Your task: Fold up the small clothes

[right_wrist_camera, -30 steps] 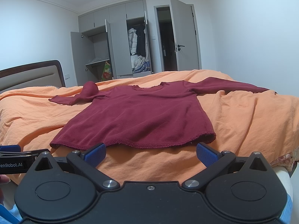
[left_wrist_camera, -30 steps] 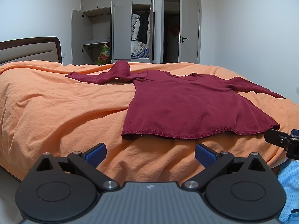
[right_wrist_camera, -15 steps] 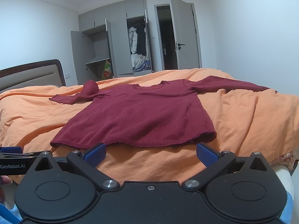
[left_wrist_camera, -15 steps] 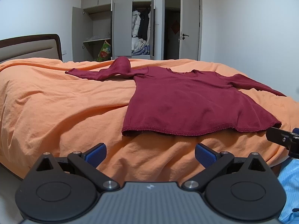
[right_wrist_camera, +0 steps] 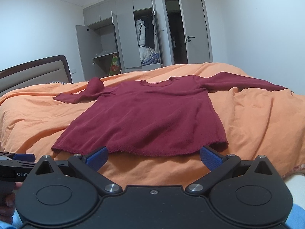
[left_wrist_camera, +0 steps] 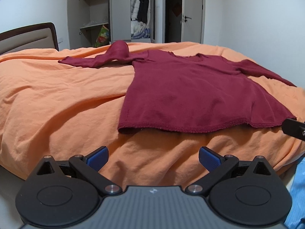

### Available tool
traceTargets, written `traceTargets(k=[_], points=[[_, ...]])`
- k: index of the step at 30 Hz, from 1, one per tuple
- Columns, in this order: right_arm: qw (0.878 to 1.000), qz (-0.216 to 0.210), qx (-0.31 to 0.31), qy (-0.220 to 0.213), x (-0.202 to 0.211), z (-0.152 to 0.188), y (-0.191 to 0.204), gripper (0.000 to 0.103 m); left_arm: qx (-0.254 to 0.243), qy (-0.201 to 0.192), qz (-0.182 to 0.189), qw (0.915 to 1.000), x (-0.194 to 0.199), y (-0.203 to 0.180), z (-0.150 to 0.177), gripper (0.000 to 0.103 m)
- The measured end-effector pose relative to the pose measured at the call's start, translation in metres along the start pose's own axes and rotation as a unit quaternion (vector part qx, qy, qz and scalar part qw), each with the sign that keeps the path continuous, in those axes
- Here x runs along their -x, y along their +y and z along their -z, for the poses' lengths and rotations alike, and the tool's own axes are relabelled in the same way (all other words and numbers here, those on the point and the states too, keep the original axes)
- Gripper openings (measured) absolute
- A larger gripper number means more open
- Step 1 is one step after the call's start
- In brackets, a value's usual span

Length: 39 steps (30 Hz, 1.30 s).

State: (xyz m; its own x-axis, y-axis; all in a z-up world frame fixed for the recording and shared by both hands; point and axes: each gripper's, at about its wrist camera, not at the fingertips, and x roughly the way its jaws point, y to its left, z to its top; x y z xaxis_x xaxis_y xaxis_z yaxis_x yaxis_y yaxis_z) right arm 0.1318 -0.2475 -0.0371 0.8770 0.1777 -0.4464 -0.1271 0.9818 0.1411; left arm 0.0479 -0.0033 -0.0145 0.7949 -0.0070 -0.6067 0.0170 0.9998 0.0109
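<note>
Your left tool and right tool, jaws apart and empty, have closed in on the shirt lying flat on the bed at 12 o'clock, so a hem grasp looks next.

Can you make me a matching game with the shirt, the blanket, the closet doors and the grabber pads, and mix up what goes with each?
Things:
1. shirt
2. blanket
3. closet doors
4. grabber pads

Mixed up:
A. orange and wrinkly
B. blue
C. dark red, spread flat
D. swung open

Pairs: 1-C, 2-A, 3-D, 4-B. Both the left gripper and the right gripper are open and hold nothing.
</note>
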Motion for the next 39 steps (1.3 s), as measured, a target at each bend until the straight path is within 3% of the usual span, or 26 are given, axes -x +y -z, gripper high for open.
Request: traceTargets(k=[10, 20, 23, 31, 36, 39], points=[[1.0, 0.019, -0.024, -0.007, -0.048, -0.045, -0.047, 0.103, -0.005, 0.012, -0.026, 0.9996, -0.047, -0.022, -0.082, 0.103], [0.994, 0.089, -0.057, -0.038, -0.113, -0.116, -0.159, 0.103, -0.002, -0.042, -0.035, 0.9985, -0.141, -0.078, -0.191, 0.103], [0.989, 0.115, -0.086, -0.036, -0.133, -0.134, -0.203, 0.103, -0.002, -0.042, -0.032, 0.9986, -0.177, -0.098, -0.212, 0.103], [0.967, 0.207, -0.151, -0.016, -0.178, -0.172, -0.314, 0.103, 0.017, -0.025, -0.024, 0.9993, -0.246, -0.129, -0.227, 0.103], [0.947, 0.215, -0.237, -0.017, -0.192, -0.174, -0.376, 0.102, 0.013, -0.015, -0.022, 0.9996, -0.263, -0.138, -0.221, 0.103], [0.931, 0.243, -0.273, -0.017, -0.203, -0.172, -0.404, 0.1, 0.008, -0.013, -0.025, 0.9996, -0.27, -0.144, -0.218, 0.103]])
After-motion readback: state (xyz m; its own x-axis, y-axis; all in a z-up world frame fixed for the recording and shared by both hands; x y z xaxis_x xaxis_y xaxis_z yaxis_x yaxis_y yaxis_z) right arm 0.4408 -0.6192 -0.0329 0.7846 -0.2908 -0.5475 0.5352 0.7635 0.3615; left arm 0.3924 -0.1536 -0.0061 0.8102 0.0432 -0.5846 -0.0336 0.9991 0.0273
